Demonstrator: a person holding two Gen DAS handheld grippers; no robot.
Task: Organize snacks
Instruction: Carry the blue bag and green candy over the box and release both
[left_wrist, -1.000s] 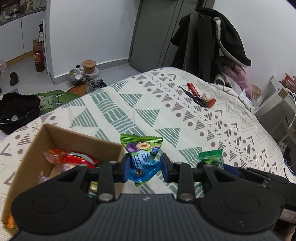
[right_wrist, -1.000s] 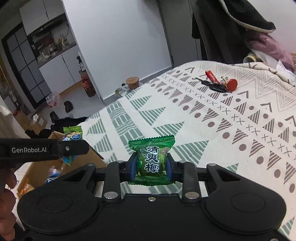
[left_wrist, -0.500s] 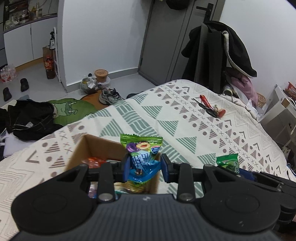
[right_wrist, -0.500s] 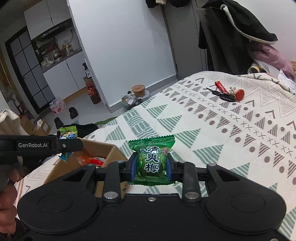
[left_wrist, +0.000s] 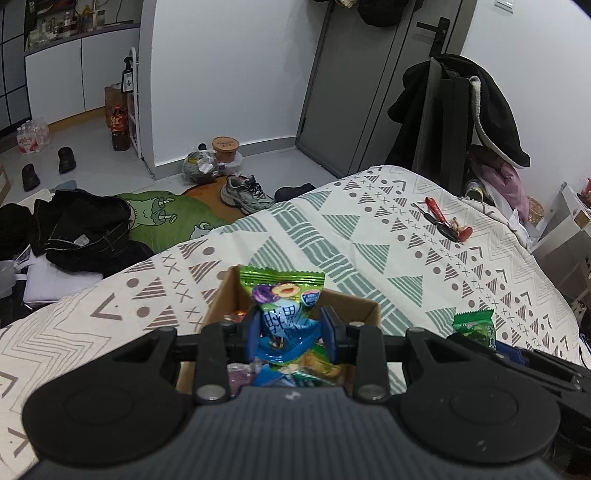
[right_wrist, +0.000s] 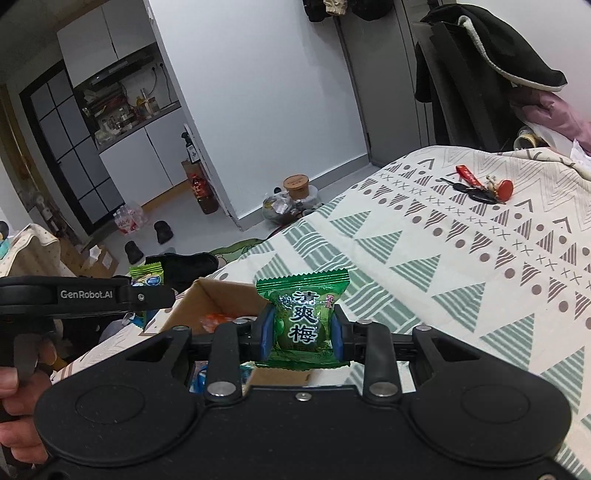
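Note:
My left gripper (left_wrist: 291, 334) is shut on a blue and green snack packet (left_wrist: 284, 306) and holds it above an open cardboard box (left_wrist: 369, 310) on the patterned bed. Several wrapped snacks lie in the box. My right gripper (right_wrist: 303, 332) is shut on a green plum candy packet (right_wrist: 303, 317), held above the box's right side (right_wrist: 218, 295). That green packet also shows in the left wrist view (left_wrist: 474, 326). The left gripper's arm shows at the left of the right wrist view (right_wrist: 88, 295).
A key bunch with a red tag (left_wrist: 447, 223) lies farther back on the bedspread (left_wrist: 369, 236). Beyond the bed edge are a green rug (left_wrist: 166, 218), dark clothes (left_wrist: 74, 229), a shoe (left_wrist: 243, 192) and a coat rack (left_wrist: 454, 118).
Both grippers have risen and pulled back with their packets. The box now sits directly below and ahead of both, and more of the floor shows.

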